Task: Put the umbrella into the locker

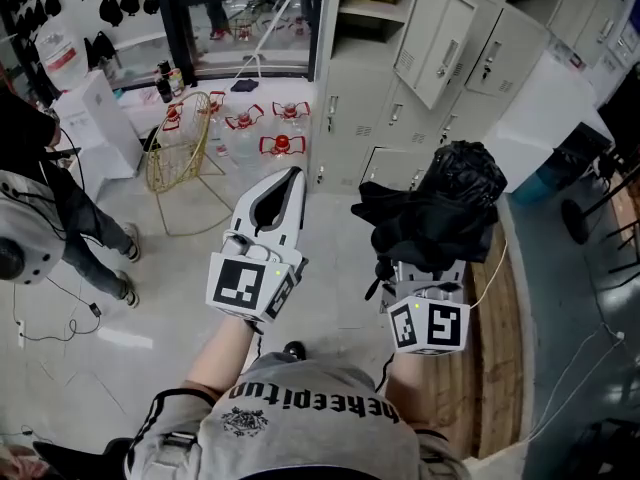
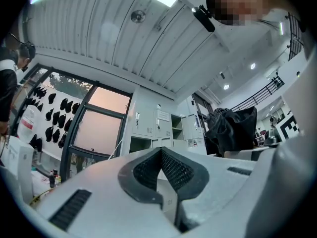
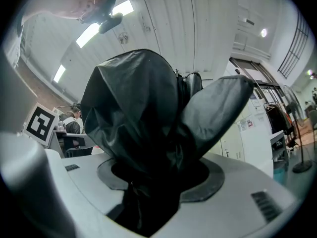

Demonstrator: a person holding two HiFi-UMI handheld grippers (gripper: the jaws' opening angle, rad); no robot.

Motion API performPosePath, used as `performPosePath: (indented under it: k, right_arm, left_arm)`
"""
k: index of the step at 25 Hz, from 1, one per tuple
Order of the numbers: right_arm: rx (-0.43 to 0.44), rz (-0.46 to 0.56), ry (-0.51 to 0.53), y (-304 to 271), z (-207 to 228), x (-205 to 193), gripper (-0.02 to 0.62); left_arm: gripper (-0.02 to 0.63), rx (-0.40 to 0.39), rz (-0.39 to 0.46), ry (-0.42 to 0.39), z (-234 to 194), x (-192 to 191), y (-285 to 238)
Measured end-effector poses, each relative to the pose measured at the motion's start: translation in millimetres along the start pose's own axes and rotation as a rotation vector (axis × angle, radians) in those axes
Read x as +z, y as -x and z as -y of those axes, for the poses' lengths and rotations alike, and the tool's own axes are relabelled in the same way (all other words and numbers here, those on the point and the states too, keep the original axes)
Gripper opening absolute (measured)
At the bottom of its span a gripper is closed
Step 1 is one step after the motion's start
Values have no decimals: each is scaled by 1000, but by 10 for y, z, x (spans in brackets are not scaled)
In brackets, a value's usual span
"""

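Note:
My right gripper (image 1: 425, 256) is shut on a black folded umbrella (image 1: 440, 206), whose loose fabric bunches up above the jaws and hides the fingertips. In the right gripper view the umbrella (image 3: 148, 128) fills the middle and the gripper (image 3: 158, 185) closes round its lower part. My left gripper (image 1: 290, 180) is held up beside it, shut and empty, its ribbed pads meeting at the gripper's tip (image 2: 161, 151). The grey lockers (image 1: 400, 78) stand ahead, with one door (image 1: 440, 36) swung open and an open compartment (image 1: 372, 3) at the top. In the left gripper view the lockers (image 2: 158, 128) are far off.
A gold wire basket (image 1: 180, 153) and several water bottles with red handles (image 1: 265, 133) stand on the floor at the left of the lockers. A person (image 1: 55, 218) stands at the far left. A wooden strip (image 1: 497, 338) runs along the floor at the right.

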State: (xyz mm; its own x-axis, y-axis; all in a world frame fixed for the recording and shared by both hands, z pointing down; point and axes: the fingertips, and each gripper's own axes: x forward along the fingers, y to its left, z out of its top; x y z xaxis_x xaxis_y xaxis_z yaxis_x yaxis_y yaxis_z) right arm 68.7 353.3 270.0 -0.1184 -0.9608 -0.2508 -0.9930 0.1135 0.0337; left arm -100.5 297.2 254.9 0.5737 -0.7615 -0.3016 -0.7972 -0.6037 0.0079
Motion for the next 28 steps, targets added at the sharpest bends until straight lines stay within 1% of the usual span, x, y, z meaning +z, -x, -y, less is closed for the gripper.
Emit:
performPosePath:
  k: [5,9,12,18,28]
  right_arm:
    - [-7,-4,-2,-173,-78,-68,249]
    - [-9,-14,-11,-210,-71,-149,249]
    - [-11,-18,-19,-388,-61,-201,249]
    - [-3,-20,-27,-1004,63,-385,249]
    - [35,6,-29,-2111,536,-461,249]
  left_arm:
    - [3,-1,-13,17,-206,-115,-76]
    - [3,2,-8,19,-253,-178,-90]
    - [3,11,-5,19,-405,-219,-195]
    - [3,36,-2,13,-794,-388,-646]
    - [3,63,28,-13,-1153,-453,-1707]
